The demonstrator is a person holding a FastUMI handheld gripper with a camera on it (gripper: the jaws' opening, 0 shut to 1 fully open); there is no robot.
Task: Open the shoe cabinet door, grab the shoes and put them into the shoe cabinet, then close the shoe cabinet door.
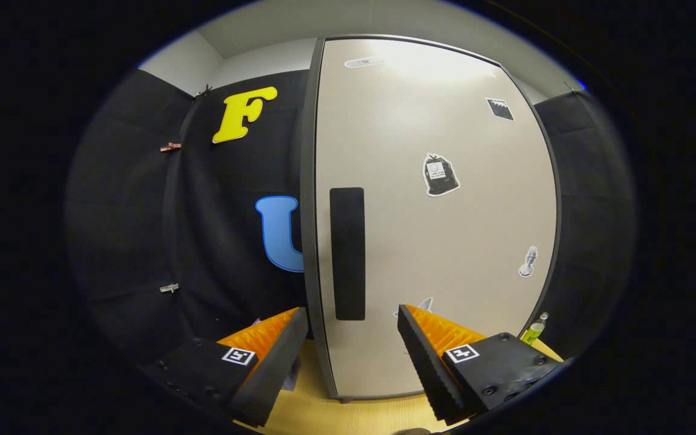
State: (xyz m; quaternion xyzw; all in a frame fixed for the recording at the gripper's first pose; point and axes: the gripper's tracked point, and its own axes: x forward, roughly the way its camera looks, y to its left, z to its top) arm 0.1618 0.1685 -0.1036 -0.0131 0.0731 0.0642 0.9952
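Our tongs (353, 338) stand wide apart and empty, and just ahead between them is the black handle (347, 254) on the closed cabinet door (444, 241). We judge the door stiff and smooth; we should pinch this handle.

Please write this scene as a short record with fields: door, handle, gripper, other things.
door: shoe cabinet door shut, pale with dark edge, stickers on it
handle: black vertical handle near the door's left edge
gripper: gripper open, fingers apart, handle just ahead between them, not touching
other things: small green bottle on wooden floor right of the cabinet
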